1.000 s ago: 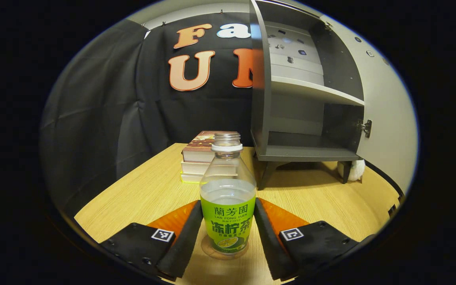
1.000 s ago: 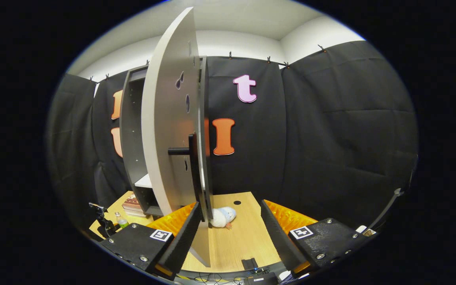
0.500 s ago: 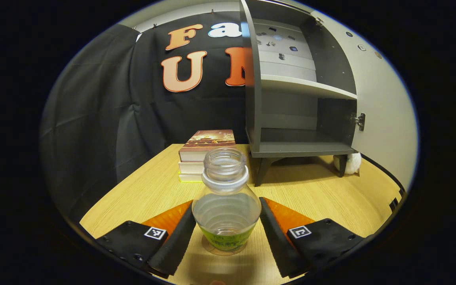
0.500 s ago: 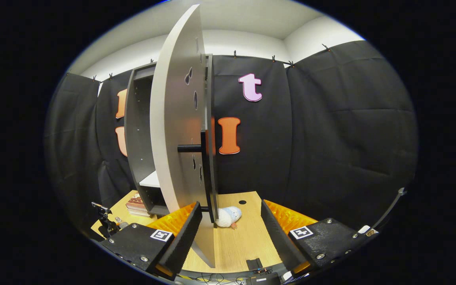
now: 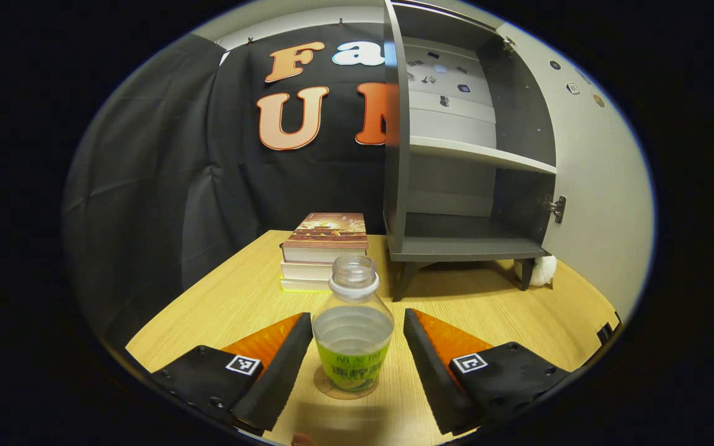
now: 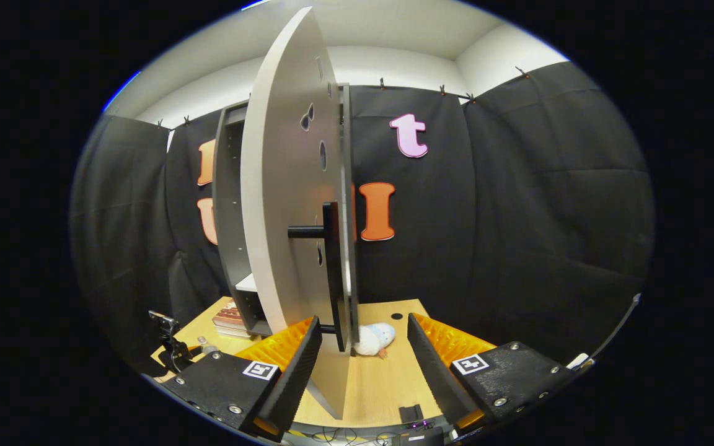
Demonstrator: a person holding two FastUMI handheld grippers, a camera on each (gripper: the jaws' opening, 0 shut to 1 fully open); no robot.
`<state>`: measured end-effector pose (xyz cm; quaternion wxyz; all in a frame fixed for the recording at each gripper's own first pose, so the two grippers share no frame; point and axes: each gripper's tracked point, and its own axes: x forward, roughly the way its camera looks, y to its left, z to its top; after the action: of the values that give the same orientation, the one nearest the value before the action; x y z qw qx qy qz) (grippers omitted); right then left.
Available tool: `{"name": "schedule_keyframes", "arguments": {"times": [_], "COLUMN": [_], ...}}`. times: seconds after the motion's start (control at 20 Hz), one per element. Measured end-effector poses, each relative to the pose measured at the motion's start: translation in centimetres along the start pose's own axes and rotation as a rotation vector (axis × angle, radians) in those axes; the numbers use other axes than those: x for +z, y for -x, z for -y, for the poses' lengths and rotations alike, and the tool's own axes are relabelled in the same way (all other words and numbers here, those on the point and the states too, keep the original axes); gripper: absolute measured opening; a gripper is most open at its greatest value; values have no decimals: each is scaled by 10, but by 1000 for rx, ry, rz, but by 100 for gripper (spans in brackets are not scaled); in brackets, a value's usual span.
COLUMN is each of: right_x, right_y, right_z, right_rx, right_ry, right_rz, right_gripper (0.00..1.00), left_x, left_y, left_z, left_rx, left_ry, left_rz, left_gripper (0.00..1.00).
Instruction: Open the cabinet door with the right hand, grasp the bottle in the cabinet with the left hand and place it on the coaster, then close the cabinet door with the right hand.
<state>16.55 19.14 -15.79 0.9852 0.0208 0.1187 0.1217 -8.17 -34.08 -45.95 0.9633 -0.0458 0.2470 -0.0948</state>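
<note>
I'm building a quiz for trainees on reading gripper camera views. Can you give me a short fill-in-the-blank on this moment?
1. The bottle stands on the ____, between the open fingers of the left claw.
2. The cabinet door is ____.
3. The bottle has no ____ on its neck.
4. A stack of ____ lies left of the cabinet in the left gripper view.

Missing words: coaster; open; cap; books

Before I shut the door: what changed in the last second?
The left gripper let go of the bottle and backed off; its fingers now stand clear of it. The bottle stayed upright on the coaster. The right gripper, open, edged nearer the door handle. The door stays open, the cabinet empty.
</note>
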Motion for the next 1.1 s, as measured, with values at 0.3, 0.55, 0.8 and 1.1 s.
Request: {"name": "schedule_keyframes", "arguments": {"times": [0.3, 0.55, 0.8, 1.1], "right_x": [-2, -2, -1, -5], "right_y": [-9, -29, -49, -85], "right_z": [-50, -90, -131, -191], "right_rx": [111, 171, 218, 273], "right_ry": [4, 1, -11, -45], "right_rz": [1, 4, 13, 6], "right_gripper": [87, 87, 87, 87], "left_x": [25, 73, 153, 223], "left_y": [46, 86, 127, 158], "left_z": [-1, -22, -64, -110], "left_rx": [-24, 10, 55, 65], "left_ry": [4, 35, 15, 13], "left_rz": [30, 55, 142, 198], "left_gripper": [96, 96, 97, 96]}}
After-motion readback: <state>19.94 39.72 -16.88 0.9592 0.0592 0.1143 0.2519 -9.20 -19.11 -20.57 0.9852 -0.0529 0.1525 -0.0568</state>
